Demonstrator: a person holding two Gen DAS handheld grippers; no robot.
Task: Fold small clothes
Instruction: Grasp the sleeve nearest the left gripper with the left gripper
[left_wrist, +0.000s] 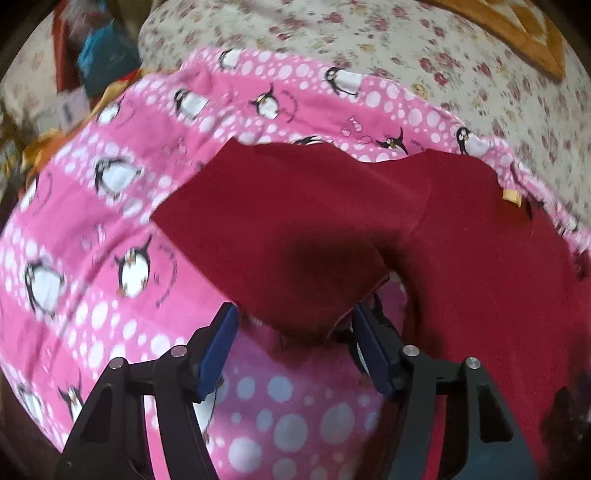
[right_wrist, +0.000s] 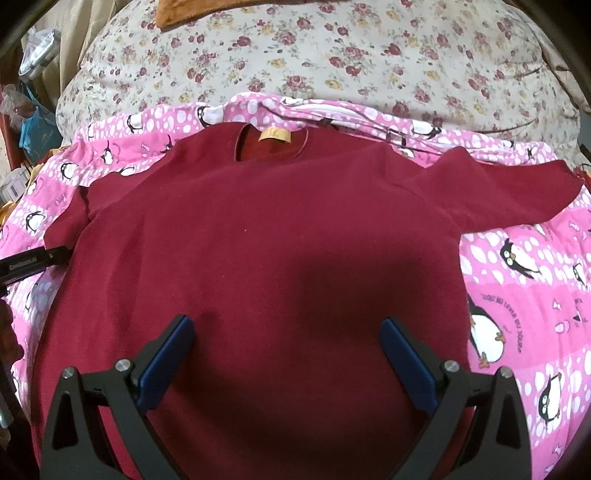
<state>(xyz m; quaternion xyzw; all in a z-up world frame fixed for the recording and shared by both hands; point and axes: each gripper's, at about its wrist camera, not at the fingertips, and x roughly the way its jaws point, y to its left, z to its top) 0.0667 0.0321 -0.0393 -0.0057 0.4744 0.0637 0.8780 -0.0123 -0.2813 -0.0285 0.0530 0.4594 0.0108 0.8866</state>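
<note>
place: home bedroom | evidence: bed under cream rose-print floral bedspread (right_wrist: 332, 66); pink penguin-and-dot fleece blanket (right_wrist: 524, 295) spread over it; orange-brown fuzzy throw (right_wrist: 192, 11) at far edge; household clutter (right_wrist: 33, 110) beside bed's left edge

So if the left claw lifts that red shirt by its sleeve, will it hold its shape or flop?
Likely flop: the red shirt lies limp, and its sleeve already sags between the left claw fingers. It looks light, thin knit. On the pink penguin blanket it may drag rather than slide freely.
</note>
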